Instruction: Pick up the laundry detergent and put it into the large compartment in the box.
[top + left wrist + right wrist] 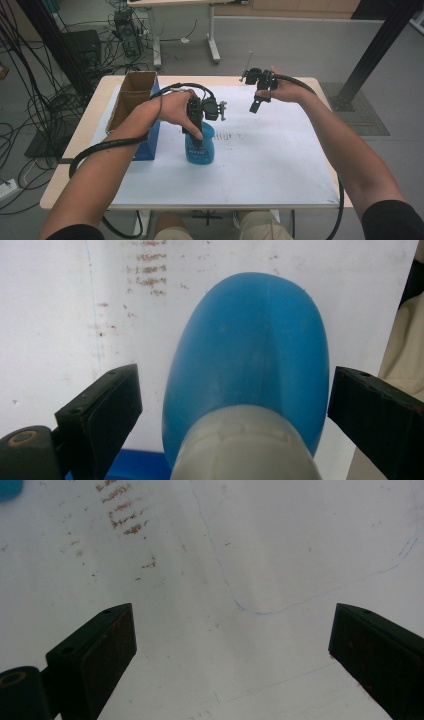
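jaws of the left gripper (196, 134) stand spread astride the blue plastic bottle (250, 360), likely lining up a grasp; right gripper (259, 97) hovers spread, empty.

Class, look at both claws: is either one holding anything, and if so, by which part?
Nothing is held. The left claw stands open around the blue bottle, jaws clear of it; the right claw is open above the table.

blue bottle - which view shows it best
The left gripper view: the blue bottle sits close up between open jaws, grey cap nearest. The high view shows it small, partly hidden by the left gripper. The right gripper view catches a blue sliver at its top-left corner.
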{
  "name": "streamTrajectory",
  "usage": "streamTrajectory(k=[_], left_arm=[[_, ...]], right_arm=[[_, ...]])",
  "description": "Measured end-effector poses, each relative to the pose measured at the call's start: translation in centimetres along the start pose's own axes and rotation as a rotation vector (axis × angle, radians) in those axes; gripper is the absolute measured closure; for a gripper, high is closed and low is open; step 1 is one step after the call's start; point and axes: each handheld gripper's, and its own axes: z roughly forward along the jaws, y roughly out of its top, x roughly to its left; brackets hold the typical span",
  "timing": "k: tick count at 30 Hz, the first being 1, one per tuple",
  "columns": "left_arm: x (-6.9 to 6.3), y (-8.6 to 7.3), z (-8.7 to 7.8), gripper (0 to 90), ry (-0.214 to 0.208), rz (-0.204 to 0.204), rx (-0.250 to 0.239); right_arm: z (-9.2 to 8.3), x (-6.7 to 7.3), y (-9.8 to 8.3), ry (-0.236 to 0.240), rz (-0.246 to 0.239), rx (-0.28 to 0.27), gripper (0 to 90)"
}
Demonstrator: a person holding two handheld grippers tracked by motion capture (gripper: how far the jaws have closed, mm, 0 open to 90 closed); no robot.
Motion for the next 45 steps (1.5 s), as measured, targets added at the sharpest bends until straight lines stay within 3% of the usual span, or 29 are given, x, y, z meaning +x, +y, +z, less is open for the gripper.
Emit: streamTrajectory(k=[45], left_arm=[[-0.06,-0.39,-0.41,7.8,0.016,-0.004,-0.009]], right_arm=[[0.11,-0.02,0.22,0.002,-0.005,-0.001,5.0]])
